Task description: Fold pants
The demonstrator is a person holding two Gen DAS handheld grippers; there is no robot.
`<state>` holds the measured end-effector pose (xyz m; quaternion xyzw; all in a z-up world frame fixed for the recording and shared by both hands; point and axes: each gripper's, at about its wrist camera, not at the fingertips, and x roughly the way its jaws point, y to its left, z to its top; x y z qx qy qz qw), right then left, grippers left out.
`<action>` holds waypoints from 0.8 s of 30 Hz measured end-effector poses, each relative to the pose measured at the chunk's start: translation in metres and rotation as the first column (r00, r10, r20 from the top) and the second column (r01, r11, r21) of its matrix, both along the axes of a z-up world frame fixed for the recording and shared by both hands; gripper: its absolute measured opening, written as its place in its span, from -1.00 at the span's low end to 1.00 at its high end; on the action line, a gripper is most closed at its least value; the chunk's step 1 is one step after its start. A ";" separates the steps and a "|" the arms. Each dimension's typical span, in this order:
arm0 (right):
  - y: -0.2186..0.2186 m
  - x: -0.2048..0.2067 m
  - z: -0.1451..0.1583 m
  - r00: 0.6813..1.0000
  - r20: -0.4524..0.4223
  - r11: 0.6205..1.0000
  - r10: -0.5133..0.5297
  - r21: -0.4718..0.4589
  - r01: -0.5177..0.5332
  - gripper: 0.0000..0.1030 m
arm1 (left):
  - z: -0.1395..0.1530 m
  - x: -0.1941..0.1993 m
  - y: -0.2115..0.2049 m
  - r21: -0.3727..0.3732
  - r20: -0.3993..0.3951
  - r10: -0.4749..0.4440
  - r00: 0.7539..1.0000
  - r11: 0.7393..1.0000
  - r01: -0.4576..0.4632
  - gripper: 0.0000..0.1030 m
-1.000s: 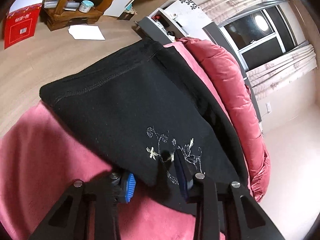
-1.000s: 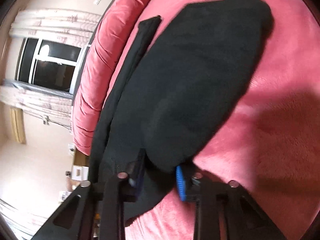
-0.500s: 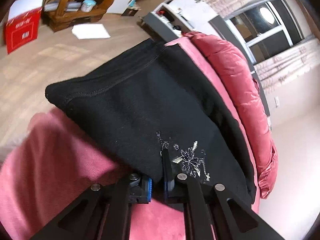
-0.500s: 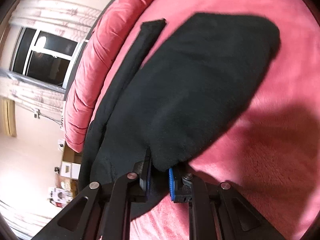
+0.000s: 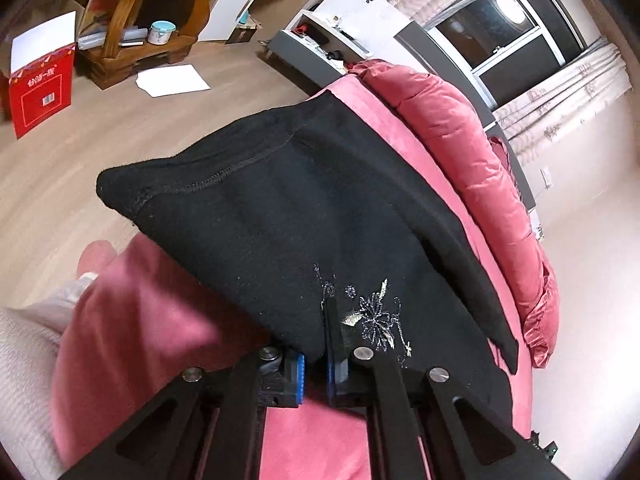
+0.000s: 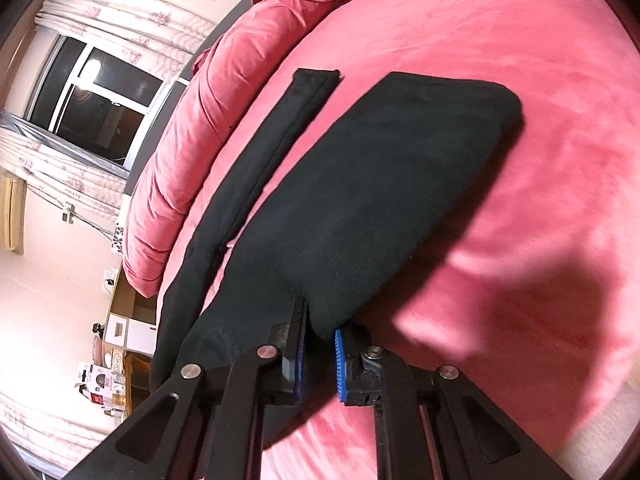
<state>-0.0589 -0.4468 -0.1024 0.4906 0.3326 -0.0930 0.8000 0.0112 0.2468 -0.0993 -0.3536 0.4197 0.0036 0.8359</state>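
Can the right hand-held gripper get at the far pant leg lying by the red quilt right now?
Probably not yet: the right hand-held gripper is shut on the nearer folded part of the black pants. The far leg lies uncovered beyond it.

The pants (image 5: 304,200) lie on the bed (image 6: 520,240), just beside the rolled quilt (image 5: 472,160) along its far edge. Beyond the bed, a sheet of paper (image 5: 172,80) lies on the floor (image 5: 60,168), before a wooden shelf (image 5: 132,32), with a cardboard box (image 5: 40,96) to its left.
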 end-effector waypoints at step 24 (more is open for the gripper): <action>-0.037 -0.018 -0.016 0.995 -0.062 0.997 -0.076 -0.021 0.075 -0.41 | -0.016 -0.022 -0.004 0.034 -0.065 -0.019 0.998 0.999 0.022 -0.72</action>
